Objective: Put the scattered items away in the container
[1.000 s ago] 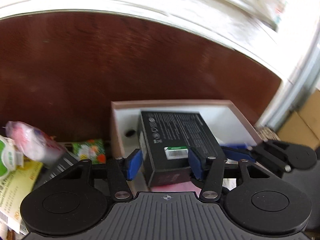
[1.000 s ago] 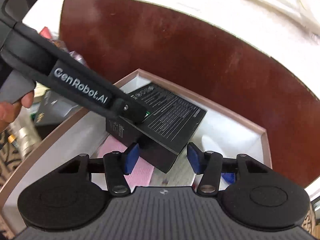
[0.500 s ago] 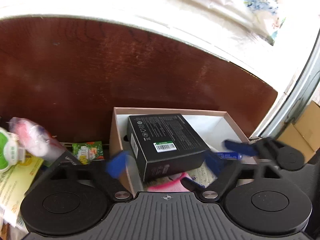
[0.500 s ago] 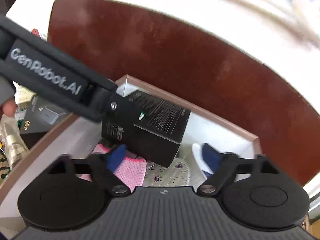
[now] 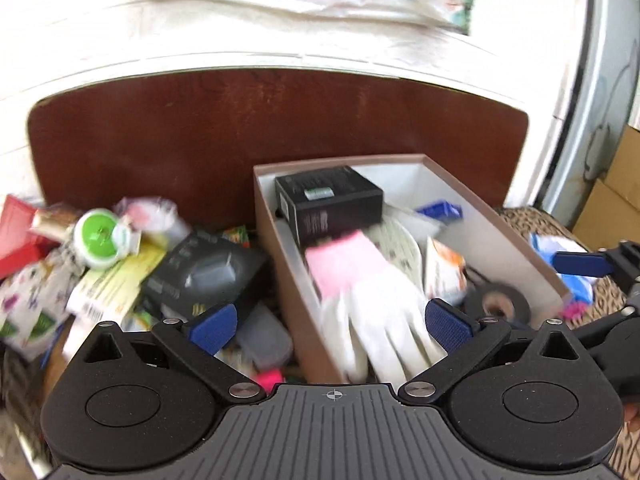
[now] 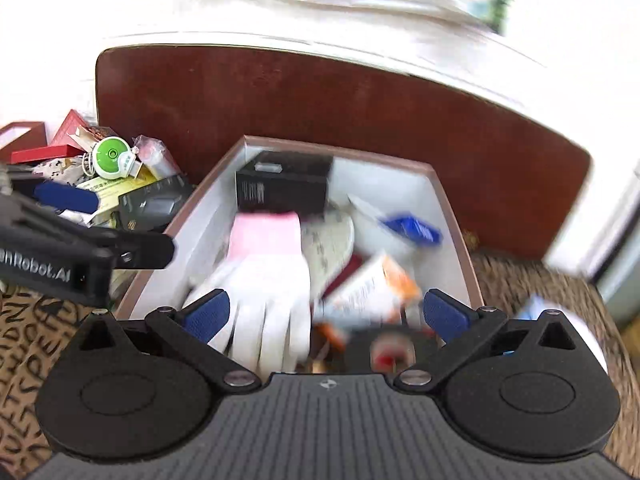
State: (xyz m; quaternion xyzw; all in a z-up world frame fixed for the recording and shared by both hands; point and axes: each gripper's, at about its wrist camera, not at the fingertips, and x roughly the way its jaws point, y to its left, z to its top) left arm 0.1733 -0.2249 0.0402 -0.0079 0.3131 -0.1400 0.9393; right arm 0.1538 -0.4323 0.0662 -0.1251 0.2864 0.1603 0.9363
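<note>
The brown-rimmed white box point(image 5: 500, 216) stands against the dark red headboard; it also shows in the right wrist view point(image 6: 456, 216). A black box point(image 5: 328, 200) lies at its far end point(image 6: 280, 188), beside a white and pink glove point(image 5: 372, 300) point(image 6: 268, 276), a tape roll point(image 5: 496, 304) and packets. My left gripper point(image 5: 332, 324) is open and empty above the box's near left wall. My right gripper point(image 6: 324, 314) is open and empty above the box's near end. Scattered items lie left of the box: a dark packaged item point(image 5: 200, 272) and a green-lidded tub point(image 5: 98, 236).
Red boxes point(image 6: 52, 140) and paper packets point(image 5: 108, 288) crowd the far left. The other gripper's arm point(image 6: 72, 252) crosses the left of the right wrist view. A patterned cover point(image 6: 532, 280) lies under everything. Blue and white items point(image 5: 560, 248) lie right of the box.
My left gripper let go of the black box, which now lies in the container. Both grippers opened wide and pulled back, so more of the box and clutter shows.
</note>
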